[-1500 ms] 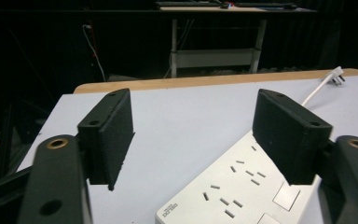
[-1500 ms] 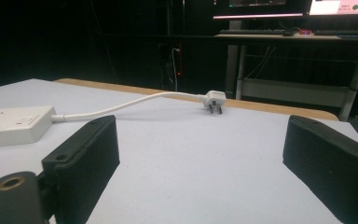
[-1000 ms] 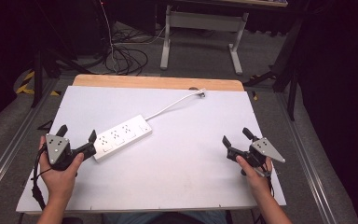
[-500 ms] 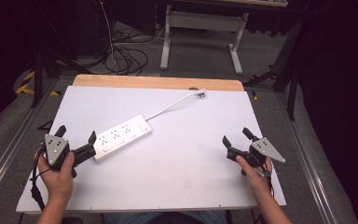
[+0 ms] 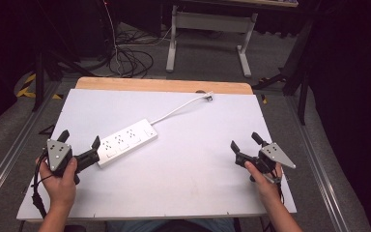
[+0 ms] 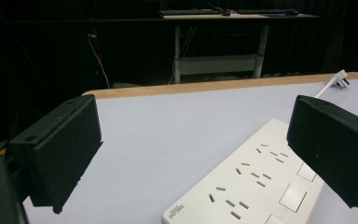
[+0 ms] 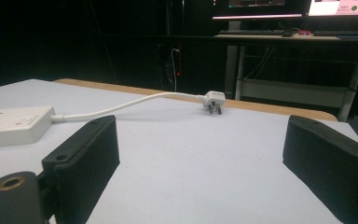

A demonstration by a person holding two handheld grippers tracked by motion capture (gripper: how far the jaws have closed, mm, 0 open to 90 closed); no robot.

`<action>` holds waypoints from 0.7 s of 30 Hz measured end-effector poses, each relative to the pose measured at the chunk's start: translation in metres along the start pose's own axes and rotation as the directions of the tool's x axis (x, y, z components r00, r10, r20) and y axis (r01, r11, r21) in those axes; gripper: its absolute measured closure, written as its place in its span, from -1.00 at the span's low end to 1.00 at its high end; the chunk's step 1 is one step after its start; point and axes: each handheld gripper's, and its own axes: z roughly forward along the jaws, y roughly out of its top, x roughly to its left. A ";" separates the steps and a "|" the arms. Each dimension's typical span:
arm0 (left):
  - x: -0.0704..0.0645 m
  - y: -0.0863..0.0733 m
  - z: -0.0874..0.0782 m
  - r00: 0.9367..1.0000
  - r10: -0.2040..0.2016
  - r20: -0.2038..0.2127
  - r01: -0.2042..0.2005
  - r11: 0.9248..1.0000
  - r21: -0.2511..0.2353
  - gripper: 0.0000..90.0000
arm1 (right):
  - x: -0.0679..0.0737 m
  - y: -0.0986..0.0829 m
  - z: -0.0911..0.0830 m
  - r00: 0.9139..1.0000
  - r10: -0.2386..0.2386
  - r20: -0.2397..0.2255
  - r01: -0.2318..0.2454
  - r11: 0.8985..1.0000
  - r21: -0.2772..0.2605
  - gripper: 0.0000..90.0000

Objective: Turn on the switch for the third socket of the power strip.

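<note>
Power strip (image 5: 126, 142), white, rigid plastic, likely light and slick; lies left of centre on table (image 5: 188, 193), limp cord (image 5: 176, 110) running far to plug (image 5: 208, 96). Best gripped across narrow sides. Left gripper (image 5: 79, 145) wide open, empty, nearly touching its near end; right gripper (image 5: 244, 141) wide open, empty, well apart.

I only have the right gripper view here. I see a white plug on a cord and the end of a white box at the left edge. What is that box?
Observer: It is a power strip with three groups of sockets along its top, lying at a slant on the white table.
Operator: Where is the other gripper?
Observer: The left gripper is at the strip's near end; one jaw is almost at it, but I cannot tell if it touches.
Operator: Is it open?
Observer: Yes, its jaws stand wide apart in the left gripper view, with nothing held between them.
Operator: Is the plug in anything?
Observer: No, the plug lies loose by the table's far wooden edge.
</note>
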 end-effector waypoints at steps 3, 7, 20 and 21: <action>0.000 0.000 0.000 1.000 -0.001 0.003 0.001 1.000 0.000 -0.92 | 0.000 0.000 0.000 1.000 -0.005 0.004 0.005 1.000 0.000 -0.76; 0.000 0.000 -0.001 1.000 0.000 0.006 0.000 1.000 -0.002 -0.92 | 0.001 0.000 -0.001 1.000 -0.005 0.003 0.005 1.000 -0.002 -0.76; 0.001 -0.001 0.000 1.000 -0.007 0.005 0.007 1.000 0.003 -0.92 | 0.001 0.000 -0.001 1.000 -0.020 0.010 0.020 1.000 -0.005 -0.77; 0.001 -0.001 0.000 1.000 -0.008 0.006 0.008 1.000 0.003 -0.92 | 0.001 0.000 -0.001 1.000 -0.020 0.010 0.020 1.000 -0.005 -0.77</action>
